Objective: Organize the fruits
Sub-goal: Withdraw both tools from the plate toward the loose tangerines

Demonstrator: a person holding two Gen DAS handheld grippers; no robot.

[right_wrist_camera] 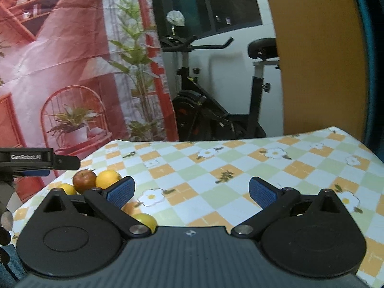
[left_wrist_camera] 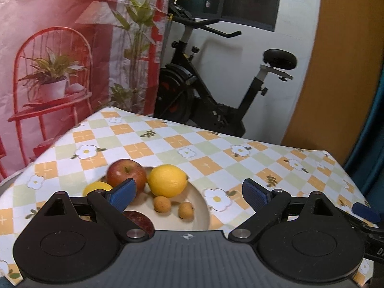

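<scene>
A cream plate (left_wrist_camera: 201, 204) on the checked tablecloth holds a red apple (left_wrist_camera: 126, 174), a large lemon (left_wrist_camera: 167, 180), a second yellow fruit (left_wrist_camera: 97, 187) at its left, two small tan round fruits (left_wrist_camera: 162, 204) (left_wrist_camera: 185, 210) and a dark red fruit (left_wrist_camera: 140, 220) partly hidden by my left finger. My left gripper (left_wrist_camera: 189, 193) hovers open just above and in front of the plate, holding nothing. In the right wrist view my right gripper (right_wrist_camera: 190, 192) stands open over bare cloth. The apple (right_wrist_camera: 84, 180), lemons (right_wrist_camera: 108, 178) and an orange-yellow fruit (right_wrist_camera: 144, 218) lie to its left.
The table (left_wrist_camera: 204, 153) is covered with an orange, green and white flowered cloth; its far edge drops off toward an exercise bike (left_wrist_camera: 216, 91). A red printed backdrop (left_wrist_camera: 60, 60) hangs at the left. The left gripper's body (right_wrist_camera: 36, 159) shows at the left of the right wrist view.
</scene>
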